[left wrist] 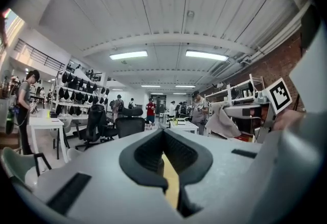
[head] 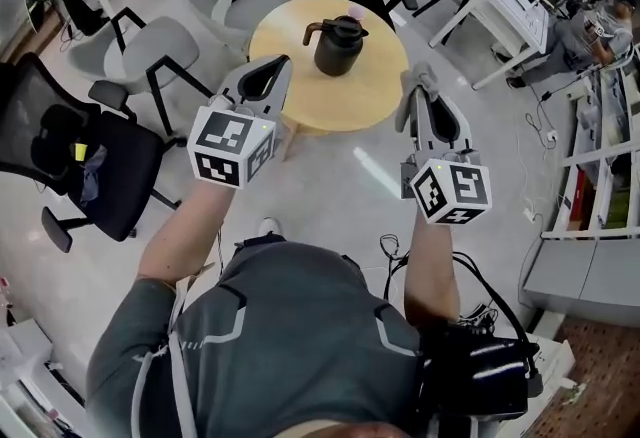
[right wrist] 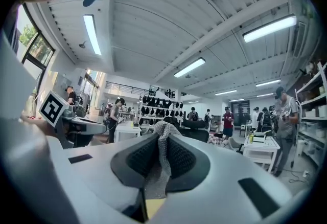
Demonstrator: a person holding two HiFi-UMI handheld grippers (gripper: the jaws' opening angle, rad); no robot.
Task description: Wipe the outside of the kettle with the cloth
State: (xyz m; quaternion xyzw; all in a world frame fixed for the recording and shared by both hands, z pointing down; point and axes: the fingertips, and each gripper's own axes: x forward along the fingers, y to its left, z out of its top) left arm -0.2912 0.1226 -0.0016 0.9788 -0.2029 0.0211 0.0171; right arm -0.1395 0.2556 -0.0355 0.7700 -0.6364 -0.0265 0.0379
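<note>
Right hand-held gripper [right wrist: 163, 135] pinches the cloth [right wrist: 159, 166]; left hand-held gripper [left wrist: 163, 133] is closed, empty. The kettle [head: 338, 46] stands ahead of both on the tabletop [head: 375, 91]. It is probably best steadied with the left while the right wipes.

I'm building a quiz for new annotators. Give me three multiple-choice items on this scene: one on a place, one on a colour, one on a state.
1. Where does the kettle stand?
A. on the round table
B. on a chair
C. on the floor

2. What colour is the kettle?
A. white
B. dark
C. red

3. What is the right gripper doing?
A. open, empty
B. shut on the cloth
C. shut on the kettle's handle

Answers:
1. A, the head view shows it standing on the tabletop.
2. B, its body, lid and handle are all dark.
3. B, the right gripper view shows grey cloth pinched between the jaws.
</note>
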